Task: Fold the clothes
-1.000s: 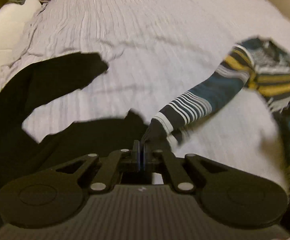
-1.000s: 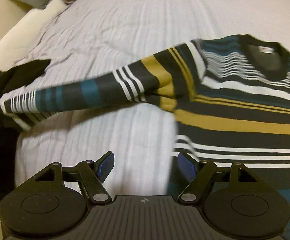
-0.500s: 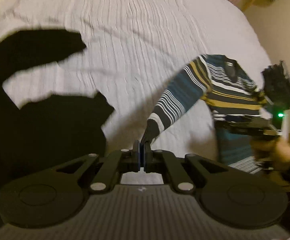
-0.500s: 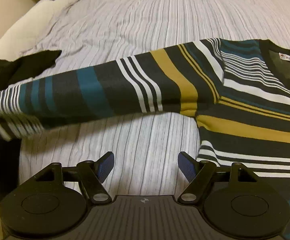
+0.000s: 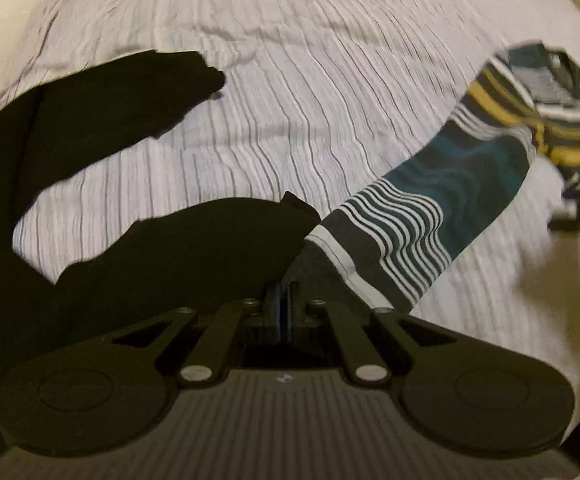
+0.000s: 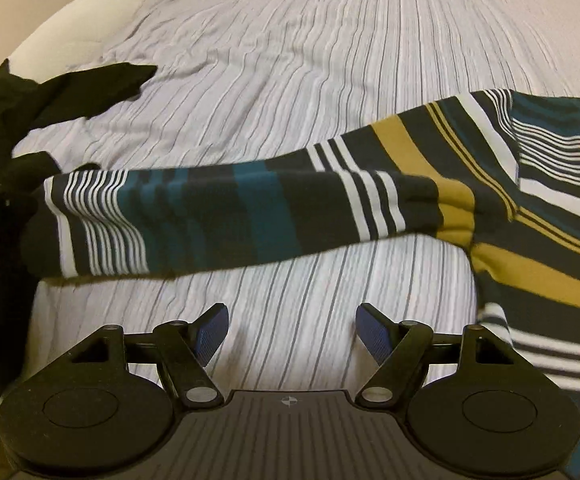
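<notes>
A striped sweater point(image 6: 530, 184) in navy, teal, mustard and white lies on the bed, its body at the right. Its long sleeve point(image 6: 249, 216) stretches out to the left, lifted a little off the sheet. My left gripper point(image 5: 283, 300) is shut on the dark cuff of that sleeve point(image 5: 402, 232), which runs away to the upper right toward the sweater body point(image 5: 550, 112). My right gripper point(image 6: 292, 332) is open and empty, low over the sheet just in front of the sleeve, near the armpit.
A striped white bedsheet point(image 6: 330, 60) covers the bed. A black garment point(image 5: 89, 128) lies spread at the left, also in the right wrist view point(image 6: 69, 88). A cream pillow point(image 6: 89, 28) sits at the far left.
My left gripper has swung back and pulled the cuff with it, so the sleeve is stretched straighter. My right gripper has moved closer to the sleeve and stays open.
</notes>
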`<action>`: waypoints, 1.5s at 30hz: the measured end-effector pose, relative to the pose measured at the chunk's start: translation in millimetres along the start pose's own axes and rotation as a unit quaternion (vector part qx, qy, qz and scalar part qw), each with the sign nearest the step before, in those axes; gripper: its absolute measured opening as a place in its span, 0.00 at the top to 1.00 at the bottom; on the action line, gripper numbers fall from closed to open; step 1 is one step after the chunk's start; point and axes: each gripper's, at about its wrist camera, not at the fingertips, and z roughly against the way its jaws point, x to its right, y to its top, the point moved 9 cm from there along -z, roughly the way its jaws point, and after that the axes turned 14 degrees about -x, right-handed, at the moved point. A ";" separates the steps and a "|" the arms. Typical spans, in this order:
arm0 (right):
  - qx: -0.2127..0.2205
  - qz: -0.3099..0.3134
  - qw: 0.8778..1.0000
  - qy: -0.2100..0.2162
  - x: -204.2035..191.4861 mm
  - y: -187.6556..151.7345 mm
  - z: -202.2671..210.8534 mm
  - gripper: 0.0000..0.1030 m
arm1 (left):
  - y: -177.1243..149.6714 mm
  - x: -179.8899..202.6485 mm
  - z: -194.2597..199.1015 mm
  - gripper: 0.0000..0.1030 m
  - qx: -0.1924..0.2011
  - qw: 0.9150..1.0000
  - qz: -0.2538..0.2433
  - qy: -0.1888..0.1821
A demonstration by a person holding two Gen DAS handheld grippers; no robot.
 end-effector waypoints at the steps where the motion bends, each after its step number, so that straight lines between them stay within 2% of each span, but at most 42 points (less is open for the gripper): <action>1: 0.005 -0.005 1.000 -0.003 3.5 3.2 -2.0 0.28 | 1.7 -1.1 -4.4 0.98 0.001 1.000 -0.006 0.008; 3: 0.016 -0.017 1.000 -0.003 9.7 11.2 -5.3 0.28 | -1.0 -5.4 -4.3 0.98 0.001 1.000 -0.002 -0.002; 5: 0.023 -0.020 0.999 0.015 9.2 18.5 -8.1 0.28 | -3.4 -8.8 1.8 0.98 -0.001 1.000 0.012 -0.021; 9: 0.059 0.030 0.998 0.022 -4.4 40.2 -12.2 0.28 | -8.1 -13.0 8.7 0.96 0.002 1.000 0.011 -0.020; 10: 0.051 0.035 0.998 0.025 -6.8 42.1 -19.2 0.28 | -7.1 -13.1 7.8 0.96 0.005 1.000 0.008 -0.016; 14: -0.035 0.037 0.997 0.055 -17.2 30.1 -51.1 0.28 | -1.0 -8.5 11.0 0.93 -0.002 1.000 0.001 -0.001; 16: -0.024 0.023 0.997 0.067 -14.8 22.0 -33.1 0.28 | 1.8 -3.2 19.7 0.91 -0.002 1.000 -0.005 0.011; 17: -0.014 0.012 0.997 0.073 -11.8 18.2 -21.7 0.28 | 3.9 -0.4 26.9 0.88 0.002 1.000 -0.007 0.017; 18: -0.003 -0.005 0.997 0.075 -4.6 14.9 -8.7 0.28 | 7.0 2.9 35.0 0.80 0.009 1.000 -0.008 0.023; 21: 0.030 -0.065 0.996 0.058 37.8 0.4 32.2 0.28 | 20.4 20.3 61.7 0.74 0.038 0.998 -0.018 0.045; 25: 0.059 -0.124 0.990 -0.020 121.1 -30.0 82.3 0.28 | 42.9 58.4 89.6 0.72 0.069 0.995 -0.044 0.056; 28: 0.075 -0.160 0.980 -0.086 198.0 -60.3 122.1 0.28 | 70.8 114.7 99.5 0.69 0.088 0.992 -0.076 0.038; 32: 0.088 -0.189 0.965 -0.161 310.7 -103.2 176.9 0.28 | 115.3 219.7 98.2 0.69 0.105 0.985 -0.139 0.014; 35: 0.087 -0.188 0.956 -0.206 392.6 -136.2 214.3 0.28 | 149.6 315.2 93.3 0.69 0.123 0.973 -0.196 0.004; 39: 0.052 -0.149 0.952 -0.262 500.2 -180.8 240.2 0.28 | 194.8 453.2 81.5 0.66 0.143 0.950 -0.278 -0.007; 41: 0.030 -0.125 0.946 -0.298 556.3 -206.2 252.9 0.28 | 215.6 526.1 69.4 0.65 0.150 0.930 -0.334 -0.002; 43: 0.009 -0.098 0.937 -0.334 609.7 -231.2 265.3 0.28 | 232.2 587.3 58.9 0.65 0.162 0.907 -0.389 0.013; 45: -0.011 -0.074 0.928 -0.365 652.2 -251.8 273.4 0.29 | 246.4 645.1 49.6 0.62 0.183 0.869 -0.457 0.041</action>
